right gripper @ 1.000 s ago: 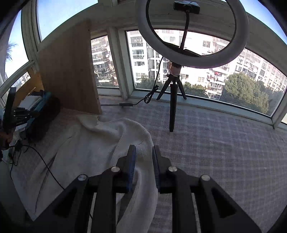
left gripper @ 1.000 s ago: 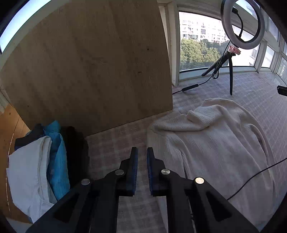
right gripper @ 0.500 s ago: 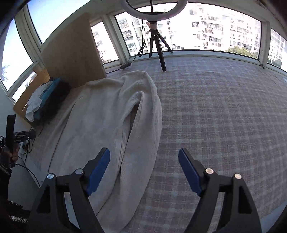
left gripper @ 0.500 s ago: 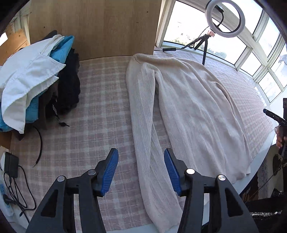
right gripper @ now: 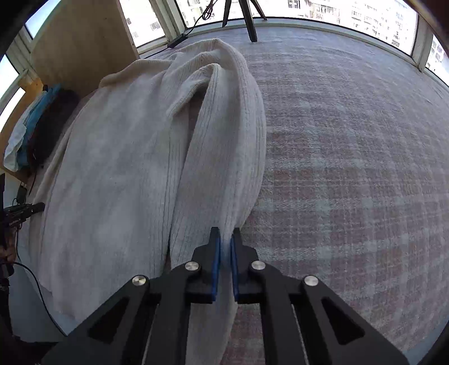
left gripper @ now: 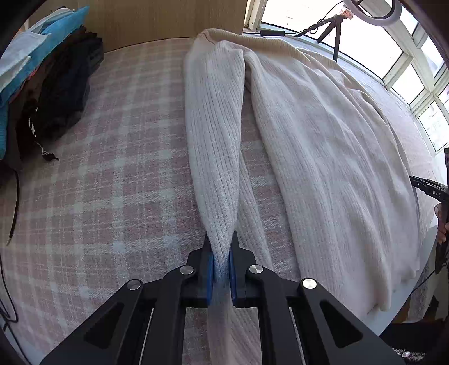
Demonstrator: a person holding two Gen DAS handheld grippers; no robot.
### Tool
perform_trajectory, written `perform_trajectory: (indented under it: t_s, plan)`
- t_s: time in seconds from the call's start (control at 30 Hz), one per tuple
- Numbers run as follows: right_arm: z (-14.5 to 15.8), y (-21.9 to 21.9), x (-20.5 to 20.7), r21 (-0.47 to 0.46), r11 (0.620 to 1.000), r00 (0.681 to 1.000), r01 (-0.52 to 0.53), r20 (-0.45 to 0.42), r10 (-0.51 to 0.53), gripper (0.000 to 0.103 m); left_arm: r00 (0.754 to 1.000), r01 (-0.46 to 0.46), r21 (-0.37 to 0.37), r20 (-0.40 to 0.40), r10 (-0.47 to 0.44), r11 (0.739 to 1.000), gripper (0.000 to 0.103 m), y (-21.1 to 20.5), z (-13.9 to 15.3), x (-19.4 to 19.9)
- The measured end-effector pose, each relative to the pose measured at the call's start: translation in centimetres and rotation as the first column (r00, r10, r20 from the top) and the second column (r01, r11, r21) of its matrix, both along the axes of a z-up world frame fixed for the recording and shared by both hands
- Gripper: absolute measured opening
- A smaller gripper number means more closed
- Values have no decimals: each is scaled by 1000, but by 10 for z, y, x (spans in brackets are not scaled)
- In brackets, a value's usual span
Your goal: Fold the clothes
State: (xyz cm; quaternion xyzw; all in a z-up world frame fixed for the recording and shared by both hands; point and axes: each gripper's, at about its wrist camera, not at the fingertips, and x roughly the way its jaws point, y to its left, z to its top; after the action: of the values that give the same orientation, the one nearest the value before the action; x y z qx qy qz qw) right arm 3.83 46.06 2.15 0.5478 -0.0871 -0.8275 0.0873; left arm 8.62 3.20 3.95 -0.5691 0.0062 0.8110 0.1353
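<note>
A cream ribbed-knit sweater (left gripper: 331,146) lies spread on a pink plaid cloth (left gripper: 112,174). Its left sleeve (left gripper: 216,134) runs toward me and my left gripper (left gripper: 221,252) is shut on it near the cuff, the cuff end hanging below the fingers. In the right wrist view the same sweater (right gripper: 112,168) fills the left half; its other sleeve (right gripper: 224,146) is raised into a ridge, and my right gripper (right gripper: 223,247) is shut on that sleeve near its end.
A pile of clothes (left gripper: 50,73), blue, white and black, sits at the far left against a wooden board (left gripper: 168,19). A ring light on a tripod (left gripper: 336,31) stands by the windows. The plaid cloth (right gripper: 350,168) stretches to the right. Cables (left gripper: 14,202) trail at the left edge.
Both grippers stood open above the sleeves half a second ago; now each has come down and shut on a sleeve. A second ago both were shut and further up the table.
</note>
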Motion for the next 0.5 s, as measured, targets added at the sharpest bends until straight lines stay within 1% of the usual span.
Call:
perform_trajectory:
  t_s: [0.03,0.07,0.13,0.17,0.2,0.23,0.27,0.3,0.33,0.37,0.4,0.43,0.47,0.5]
  plan:
    - [3,9,0,-51,998,1000,27,4,-26,7,1000,-4,3,-3,4,1000,6,-2,3,1]
    - [12,17,2,-74,996,999,50,-5,-51,6,999,-18,-10,-26,17,1000,6,-10,14,2]
    - [35,36,3,-86,992,995,88,-46,-92,6,995,-50,-43,-84,47,998,6,-29,41,5]
    - [51,47,4,-68,992,991,109,-77,-114,6,992,-67,-58,-113,60,996,6,-38,54,6]
    - [69,59,3,-29,991,984,134,-113,-136,6,986,-89,-104,-151,73,991,6,-50,68,6]
    - [84,71,0,46,984,976,172,-142,-164,6,979,-121,-175,-185,88,977,6,-63,77,3]
    - [97,83,-4,140,966,967,218,-167,-194,6,970,-177,-262,-208,124,949,12,-79,83,-3]
    - [107,94,-8,238,936,958,259,-186,-218,10,963,-229,-319,-214,165,920,15,-95,85,-10]
    - [113,102,-9,269,924,956,270,-185,-226,11,957,-255,-317,-218,192,913,14,-108,87,-12]
    - [118,108,-8,252,930,958,266,-175,-226,11,951,-277,-301,-221,216,913,14,-119,90,-14]
    - [123,115,-7,235,936,960,261,-165,-226,12,950,-274,-262,-223,218,925,14,-126,93,-9]
    - [127,115,-2,196,950,963,243,-167,-212,16,954,-251,-231,-224,200,940,14,-123,94,-1]
    - [128,107,6,151,966,968,211,-167,-186,27,962,-211,-201,-216,167,957,14,-113,93,8]
    - [127,98,16,112,978,975,176,-160,-157,39,970,-167,-170,-206,130,971,17,-101,91,18]
